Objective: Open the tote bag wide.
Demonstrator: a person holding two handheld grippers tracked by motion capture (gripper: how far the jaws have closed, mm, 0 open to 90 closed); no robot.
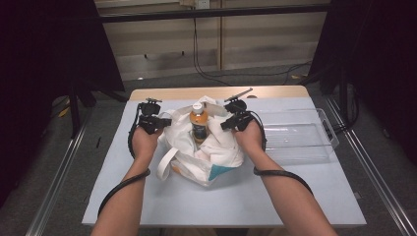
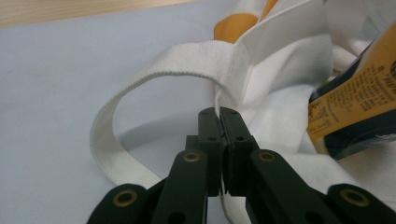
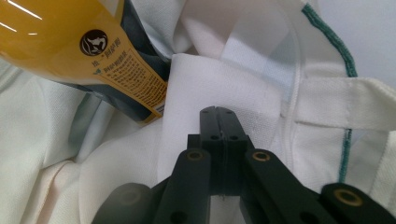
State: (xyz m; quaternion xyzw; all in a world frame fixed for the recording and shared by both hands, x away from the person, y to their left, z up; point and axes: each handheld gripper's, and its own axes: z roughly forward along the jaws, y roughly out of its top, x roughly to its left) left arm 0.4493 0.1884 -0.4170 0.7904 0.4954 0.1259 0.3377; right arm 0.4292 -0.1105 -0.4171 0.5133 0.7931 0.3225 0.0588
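Note:
A white cloth bag [image 1: 216, 152] lies open in the middle of the table, and an orange drink bottle [image 1: 198, 124] stands upright inside it. My left gripper [image 1: 168, 121] is at the bag's left rim. In the left gripper view its jaws [image 2: 218, 113] are shut on the bag's edge [image 2: 280, 70], right where the handle strap [image 2: 140, 91] is sewn on, with the bottle [image 2: 359, 98] close at the right. My right gripper [image 1: 223, 126] is at the bag's right rim, shut [image 3: 219, 112] on a fold of the white cloth [image 3: 210, 79] beside the bottle [image 3: 79, 46].
A clear plastic bin [image 1: 295, 133] sits on the table right of the bag. The pale blue table top [image 1: 123, 196] has bare room in front and at the left. A wooden strip [image 1: 216, 92] runs along the far edge. Dark stands flank the table.

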